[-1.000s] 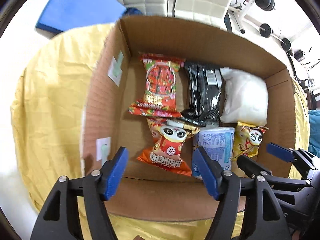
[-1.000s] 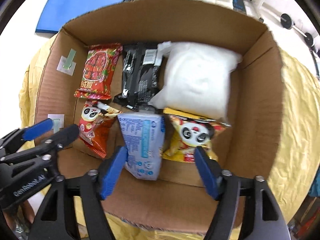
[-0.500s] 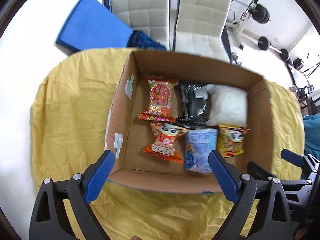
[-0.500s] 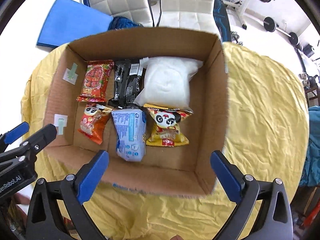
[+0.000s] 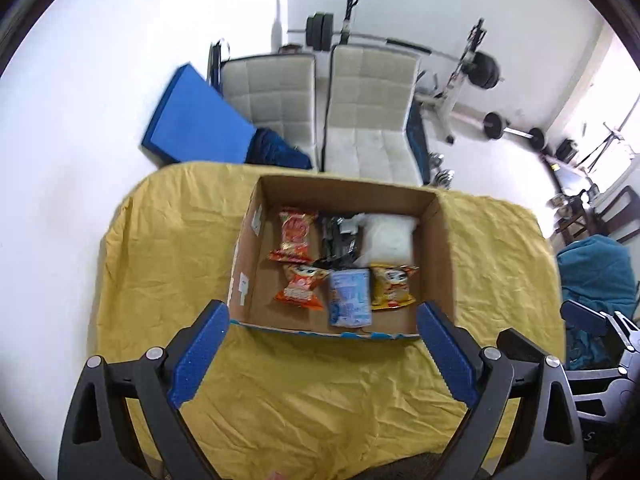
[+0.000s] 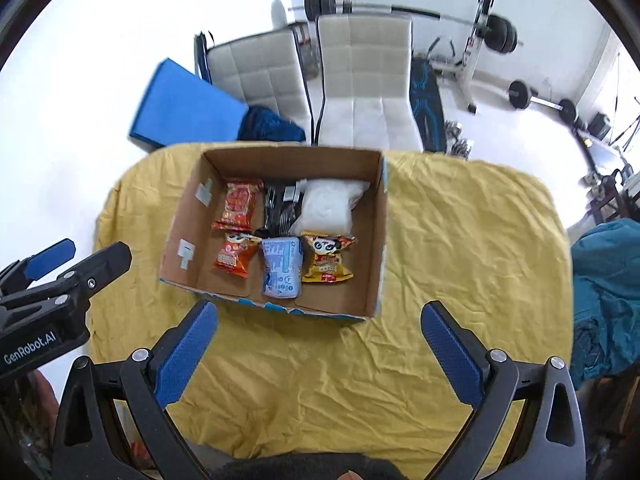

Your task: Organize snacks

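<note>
Cardboard, brown and open-topped, is the box (image 5: 438,248) holding every snack, and it sits on the wrinkled yellow cloth (image 5: 320,392) that covers the table. Along its far wall lie three packs side by side: a red patterned snack packet (image 5: 295,240) at the left, a black wrapper (image 5: 338,240) in the middle, and a plump white bag (image 5: 387,238) at the right. The near row has an orange panda-printed packet (image 5: 302,286) at the left, a pale blue printed pack (image 5: 349,298) in the middle, and a yellow panda-printed packet (image 5: 394,286) at the right. The black wrapper's lower edge overlaps the tops of the near-row packs. Pale tape patches (image 6: 186,254) mark the inside of the box's left wall.

I hold my left gripper (image 5: 320,354) above the bare cloth on the near side of the box, its blue-padded fingers spread wide with nothing between them. My right gripper (image 6: 320,354) hangs likewise over the cloth, jaws wide apart and empty, well short of the box.

Beyond the table stand two white padded chairs (image 6: 360,92), a blue mat (image 6: 180,106) on the floor, and weight equipment (image 5: 484,70) against the wall.
</note>
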### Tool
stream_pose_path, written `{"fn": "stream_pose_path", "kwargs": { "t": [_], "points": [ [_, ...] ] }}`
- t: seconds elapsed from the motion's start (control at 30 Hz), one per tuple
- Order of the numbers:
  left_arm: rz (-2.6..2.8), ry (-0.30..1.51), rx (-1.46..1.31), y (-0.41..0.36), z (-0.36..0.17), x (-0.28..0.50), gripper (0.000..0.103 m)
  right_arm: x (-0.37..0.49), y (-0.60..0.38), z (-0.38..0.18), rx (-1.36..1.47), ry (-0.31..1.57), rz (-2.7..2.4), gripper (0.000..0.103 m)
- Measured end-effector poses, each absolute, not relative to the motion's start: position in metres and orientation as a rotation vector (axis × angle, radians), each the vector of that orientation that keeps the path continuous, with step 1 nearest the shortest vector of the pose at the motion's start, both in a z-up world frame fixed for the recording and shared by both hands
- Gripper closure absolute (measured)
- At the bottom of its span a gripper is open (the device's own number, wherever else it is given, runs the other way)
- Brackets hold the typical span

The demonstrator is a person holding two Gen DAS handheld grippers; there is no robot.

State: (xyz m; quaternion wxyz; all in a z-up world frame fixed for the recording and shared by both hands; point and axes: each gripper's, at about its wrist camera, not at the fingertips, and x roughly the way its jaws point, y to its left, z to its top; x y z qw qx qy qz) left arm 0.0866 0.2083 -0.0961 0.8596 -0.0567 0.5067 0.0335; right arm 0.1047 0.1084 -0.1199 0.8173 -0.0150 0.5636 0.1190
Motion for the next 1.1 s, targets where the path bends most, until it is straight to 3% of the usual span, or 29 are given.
{"fn": "stream_pose_path", "kwargs": {
  "t": [0.43,1.1],
  "points": [
    [0.044,0.985,-0.137,0.190,-0.038,0.035,0.007,0.032,0.075,-0.030,-0.008,1.086,0.269,0.000],
    [0.071,0.960,-0.123,0.186,-0.030,0.015,0.007,0.012,0.054,-0.004,-0.002,1.016,0.189,0.000]
  ]
}}
